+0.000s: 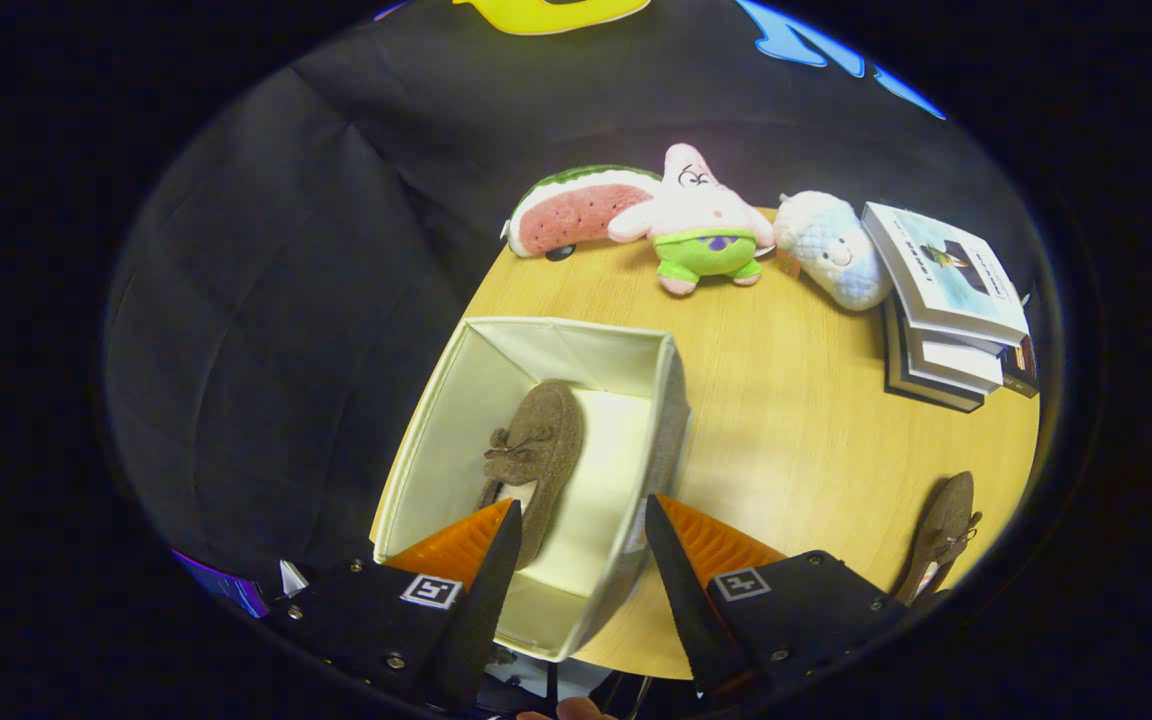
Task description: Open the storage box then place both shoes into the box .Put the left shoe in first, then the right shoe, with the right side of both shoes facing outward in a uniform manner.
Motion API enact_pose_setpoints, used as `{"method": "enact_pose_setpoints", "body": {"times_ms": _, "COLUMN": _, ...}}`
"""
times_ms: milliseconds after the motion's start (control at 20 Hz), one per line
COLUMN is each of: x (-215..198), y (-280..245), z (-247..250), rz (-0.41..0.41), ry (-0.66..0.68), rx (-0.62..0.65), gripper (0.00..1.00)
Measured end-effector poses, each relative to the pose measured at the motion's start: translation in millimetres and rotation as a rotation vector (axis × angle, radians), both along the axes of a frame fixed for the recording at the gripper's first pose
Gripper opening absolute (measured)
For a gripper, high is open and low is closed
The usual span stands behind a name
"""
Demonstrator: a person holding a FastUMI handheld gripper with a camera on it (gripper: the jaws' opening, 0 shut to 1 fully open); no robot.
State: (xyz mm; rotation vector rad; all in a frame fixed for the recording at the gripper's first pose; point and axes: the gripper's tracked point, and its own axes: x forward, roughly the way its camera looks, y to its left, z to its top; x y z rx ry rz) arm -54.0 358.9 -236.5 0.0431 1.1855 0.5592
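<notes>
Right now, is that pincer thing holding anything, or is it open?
Gripper: open, holding nothing, hovering above the storage box, where one shoe already lies.

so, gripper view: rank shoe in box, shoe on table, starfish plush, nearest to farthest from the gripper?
The gripper is open, holding nothing, above the box.
1. Shoe in box: between the fingers, just ahead.
2. Shoe on table: off to the right, on the table.
3. Starfish plush: far edge, against the wall.
</notes>
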Motion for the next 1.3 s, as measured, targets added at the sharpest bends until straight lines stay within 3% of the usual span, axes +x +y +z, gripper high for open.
{"method": "enact_pose_setpoints", "body": {"times_ms": 400, "x": 7, "y": -131, "z": -20, "rz": -0.007, "ry": -0.082, "rx": -0.043, "gripper": 0.76}}
{"method": "enact_pose_setpoints", "body": {"times_ms": 850, "x": -8, "y": -280, "z": -64, "rz": -0.114, "ry": -0.084, "rx": -0.160, "gripper": 0.76}}
{"method": "enact_pose_setpoints", "body": {"times_ms": 1300, "x": -23, "y": -359, "z": -85, "rz": -0.183, "ry": -0.038, "rx": -0.255, "gripper": 0.76}}
